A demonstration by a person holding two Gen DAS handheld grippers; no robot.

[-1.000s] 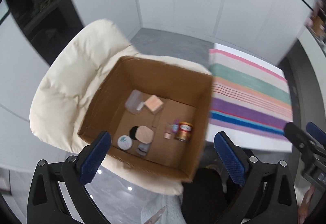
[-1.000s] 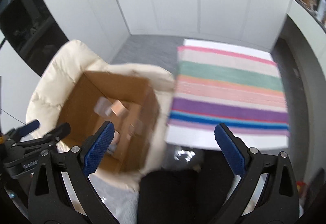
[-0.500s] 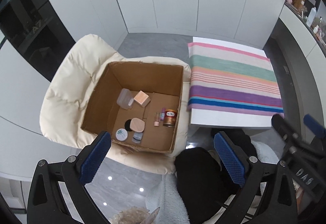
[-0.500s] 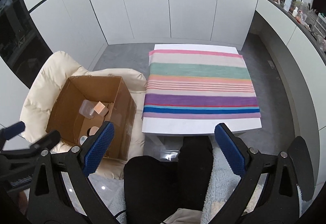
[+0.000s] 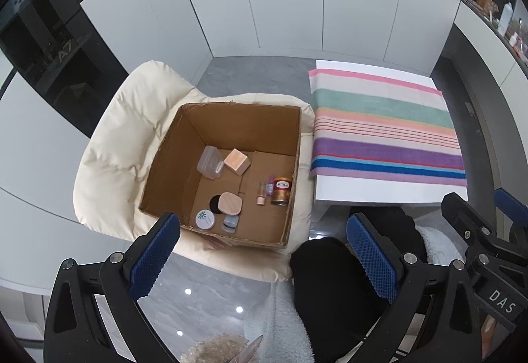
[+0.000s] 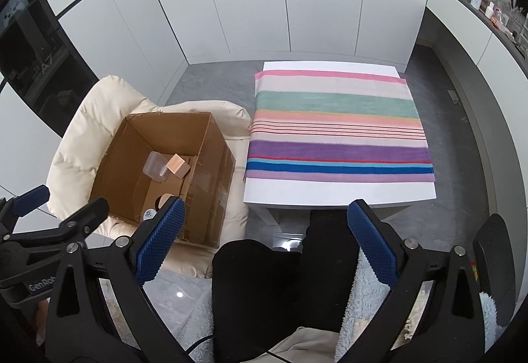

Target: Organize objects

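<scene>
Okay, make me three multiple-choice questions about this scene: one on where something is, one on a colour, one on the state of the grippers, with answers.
1. Where does the cardboard box sit?
A. on the cream chair
B. on the white table
C. on the floor

2. What colour is the striped cloth's stripe farthest from the camera?
A. green
B. pink
C. black

3. How are the left gripper and right gripper?
A. both shut on items
B. one open, one shut
C. both open and empty

Answers: 1 A, cream cushion shows all around the box. 2 B, pink runs along the far edge. 3 C, blue pads stand wide apart with nothing between.
</scene>
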